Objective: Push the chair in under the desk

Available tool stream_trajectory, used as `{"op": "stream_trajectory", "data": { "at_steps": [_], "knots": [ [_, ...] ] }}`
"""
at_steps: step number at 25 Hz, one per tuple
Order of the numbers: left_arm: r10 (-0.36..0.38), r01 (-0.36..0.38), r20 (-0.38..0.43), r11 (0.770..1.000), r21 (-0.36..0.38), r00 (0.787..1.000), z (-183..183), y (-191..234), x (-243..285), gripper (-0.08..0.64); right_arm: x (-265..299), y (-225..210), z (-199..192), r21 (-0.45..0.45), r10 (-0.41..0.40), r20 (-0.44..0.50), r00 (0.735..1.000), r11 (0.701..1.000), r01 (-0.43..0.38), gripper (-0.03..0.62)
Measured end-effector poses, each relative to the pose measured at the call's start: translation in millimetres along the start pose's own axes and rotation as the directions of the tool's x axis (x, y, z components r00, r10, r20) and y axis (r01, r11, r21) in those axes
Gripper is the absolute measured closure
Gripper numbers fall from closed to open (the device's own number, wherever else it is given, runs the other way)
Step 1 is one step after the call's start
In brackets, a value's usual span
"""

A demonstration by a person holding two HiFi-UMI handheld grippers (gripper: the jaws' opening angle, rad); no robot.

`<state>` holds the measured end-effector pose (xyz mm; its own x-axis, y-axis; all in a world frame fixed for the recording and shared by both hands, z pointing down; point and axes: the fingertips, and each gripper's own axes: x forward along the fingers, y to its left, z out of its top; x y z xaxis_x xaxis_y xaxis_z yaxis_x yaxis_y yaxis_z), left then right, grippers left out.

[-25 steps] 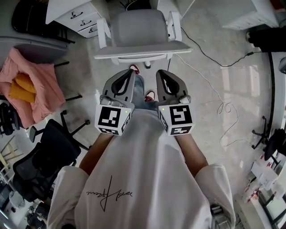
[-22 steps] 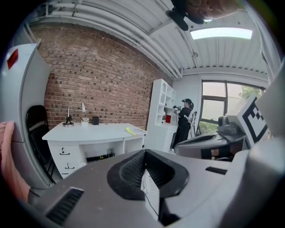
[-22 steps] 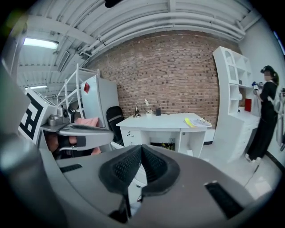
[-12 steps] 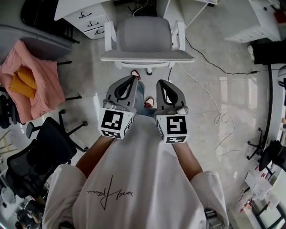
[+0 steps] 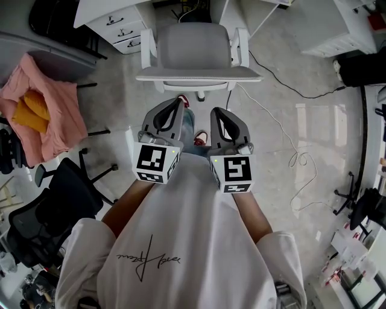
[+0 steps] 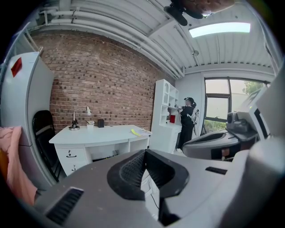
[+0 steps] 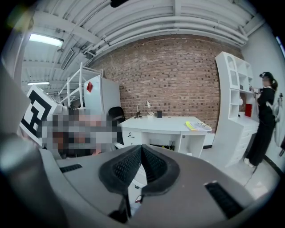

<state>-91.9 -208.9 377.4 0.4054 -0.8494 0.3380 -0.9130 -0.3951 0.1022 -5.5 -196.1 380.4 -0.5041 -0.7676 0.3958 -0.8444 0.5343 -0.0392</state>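
Left tongs (image 5: 178,102) and right tongs (image 5: 215,111) are clenched on nothing, held short of the grey-cushioned, white-framed office chair (image 5: 196,51), which faces the kneehole of the white counter (image 5: 102,9) and is not yet tucked in. The approach step is judged to be in hand. Next, the backrest must be met and pushed squarely.
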Motion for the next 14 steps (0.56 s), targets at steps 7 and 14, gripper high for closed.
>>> {"op": "stream_trajectory", "data": {
  "at_steps": [7, 14],
  "knots": [
    [0.016, -0.016, 0.004, 1.0, 0.007, 1.0, 1, -4, -4, 0.555, -5, 2, 2, -0.002, 0.028, 0.01, 1.0, 1.0, -0.028, 0.565],
    [0.043, -0.044, 0.037, 0.999, 0.026, 0.998, 13, 9, 3, 0.555, 11, -4, 29, -0.039, 0.162, 0.081, 0.984, 0.986, -0.159, 0.566]
  ]
}}
